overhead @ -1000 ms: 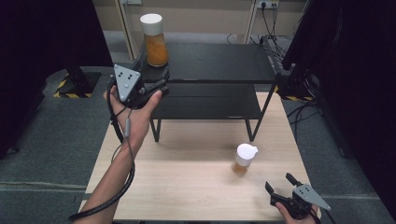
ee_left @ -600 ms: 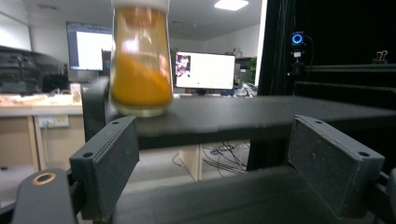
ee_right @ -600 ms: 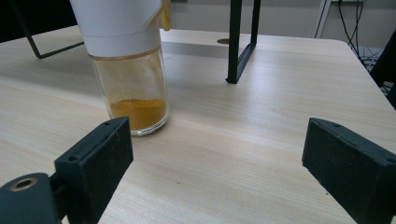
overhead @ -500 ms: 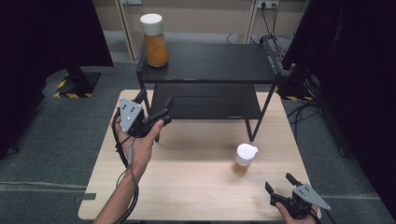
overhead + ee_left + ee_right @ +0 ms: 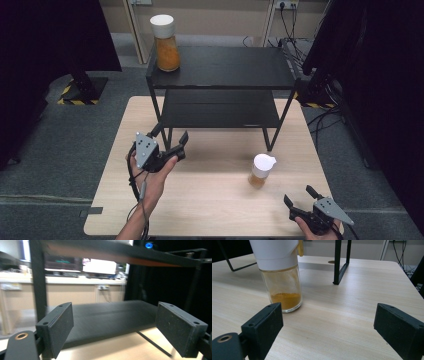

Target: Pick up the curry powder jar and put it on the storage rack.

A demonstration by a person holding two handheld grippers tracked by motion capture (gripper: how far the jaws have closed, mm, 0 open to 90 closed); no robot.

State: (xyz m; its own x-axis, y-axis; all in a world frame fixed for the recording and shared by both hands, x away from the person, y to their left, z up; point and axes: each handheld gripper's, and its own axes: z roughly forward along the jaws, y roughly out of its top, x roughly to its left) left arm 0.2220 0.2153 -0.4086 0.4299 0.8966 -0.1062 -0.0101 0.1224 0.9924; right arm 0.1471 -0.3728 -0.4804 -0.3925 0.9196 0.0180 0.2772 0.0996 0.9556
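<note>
Pale wooden tabletop (image 5: 210,200): the left gripper (image 5: 169,141), lowered from the black metal shelf (image 5: 225,67), has just been opened wider, empty; the right gripper (image 5: 298,196) is held open, empty, near the small glass jar of orange powder (image 5: 261,171).

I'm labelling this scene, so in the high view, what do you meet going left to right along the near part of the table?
Left gripper, open and empty → small jar with a white cap and a little orange powder → right gripper, open and empty.

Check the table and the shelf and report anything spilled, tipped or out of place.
Nothing stands out. The small jar stands upright on the table, its white lid on, no powder spilled around it. The tall jar stands upright on the shelf.
</note>
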